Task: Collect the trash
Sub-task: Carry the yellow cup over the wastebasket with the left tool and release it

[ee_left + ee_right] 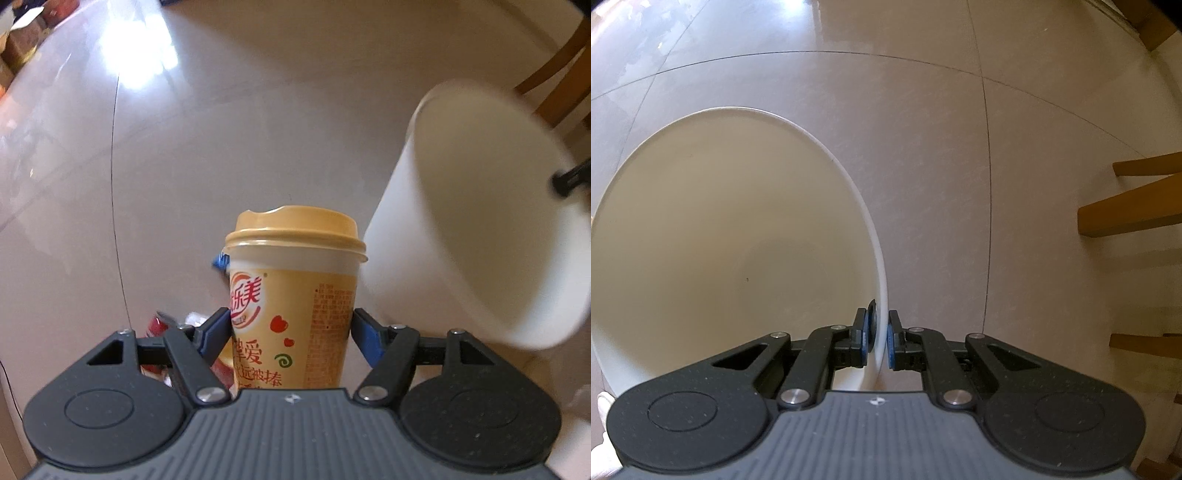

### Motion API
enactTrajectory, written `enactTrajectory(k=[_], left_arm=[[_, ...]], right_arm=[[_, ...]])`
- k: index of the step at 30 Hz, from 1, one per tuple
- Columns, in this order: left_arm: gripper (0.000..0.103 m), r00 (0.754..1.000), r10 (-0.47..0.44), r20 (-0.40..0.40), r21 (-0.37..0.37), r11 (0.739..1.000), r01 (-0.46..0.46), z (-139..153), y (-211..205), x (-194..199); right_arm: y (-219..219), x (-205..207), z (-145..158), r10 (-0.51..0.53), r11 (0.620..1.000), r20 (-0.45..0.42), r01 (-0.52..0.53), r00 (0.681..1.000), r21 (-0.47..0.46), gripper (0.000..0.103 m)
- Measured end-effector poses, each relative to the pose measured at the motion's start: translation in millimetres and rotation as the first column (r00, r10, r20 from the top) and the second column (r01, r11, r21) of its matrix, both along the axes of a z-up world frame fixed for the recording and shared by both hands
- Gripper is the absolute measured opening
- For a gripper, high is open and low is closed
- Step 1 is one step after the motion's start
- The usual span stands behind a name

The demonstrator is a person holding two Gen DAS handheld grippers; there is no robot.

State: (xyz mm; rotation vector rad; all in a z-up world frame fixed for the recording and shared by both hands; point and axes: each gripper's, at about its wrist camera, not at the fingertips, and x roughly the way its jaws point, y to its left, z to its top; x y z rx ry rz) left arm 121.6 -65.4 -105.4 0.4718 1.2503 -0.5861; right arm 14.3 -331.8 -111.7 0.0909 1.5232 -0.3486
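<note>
In the left wrist view my left gripper (291,328) is shut on a yellow milk-tea cup (295,288) with a tan lid, its blue pads pressed against both sides of the cup, which hangs above the tiled floor. To its right a white bin (476,221) tilts with its mouth toward me. In the right wrist view my right gripper (878,341) is shut on the rim of that white bin (701,236), one finger inside and one outside. The bin's inside looks bare. A red can (159,323) and a blue scrap (219,261) lie on the floor below the cup.
Glossy beige floor tiles (960,147) stretch all around. Wooden chair legs (1130,214) stand at the right in the right wrist view, and another wooden chair leg (554,74) is at the top right of the left wrist view. Boxes (22,44) sit at the far left.
</note>
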Motion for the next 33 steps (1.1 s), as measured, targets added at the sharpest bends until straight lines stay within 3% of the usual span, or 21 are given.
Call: enactTrajectory(k=[3,7,11,16,20,23,29,33], left_arm=[[0.070,0.999,-0.049,0.021,-0.052,0.997,0.050,42.2,-21.4,5.9],[0.070,0.994,-0.112,0.007,-0.139,0.984,0.112,70.3,-61.1,12.1],[0.070,0.990,-0.137,-0.021,-0.217,0.967,0.129,66.9,-98.2,11.4],[0.070,0.984,-0.106,-0.141,-0.306,0.950,0.059,43.6,-114.3,-0.4],[0.072,0.980,-0.080,-0.184,-0.274,0.961,0.027,14.4,-115.9,-11.3],[0.083,0.978,-0.068,-0.196,-0.272,0.962,0.012,11.7,-119.6,-11.8],[0.087,0.990,-0.060,-0.131,-0.289,0.957,0.020,25.5,-100.5,-14.0],[0.092,0.999,0.000,-0.047,-0.270,0.963,-0.012,31.6,-71.0,-7.8]], right_arm=[[-4.5,3.1,-0.3,-0.015,1.000,-0.006,0.015,1.000,0.010,0.011],[-9.7,5.1,-0.1,-0.029,0.999,-0.005,0.029,1.000,0.018,0.011],[-13.5,5.2,0.4,-0.031,0.999,-0.006,0.031,1.000,0.024,0.011],[-17.6,2.2,0.2,-0.039,0.999,0.001,0.039,0.999,0.031,0.011],[-16.8,-0.4,1.5,-0.037,0.999,0.010,0.036,0.999,0.034,0.010],[-17.1,-1.5,2.9,-0.037,0.999,0.012,0.037,0.999,0.037,0.010],[-16.3,-1.3,4.3,-0.040,0.999,0.012,0.040,0.999,0.035,0.010],[-15.1,-0.2,4.6,-0.038,0.999,0.009,0.038,0.999,0.033,0.010]])
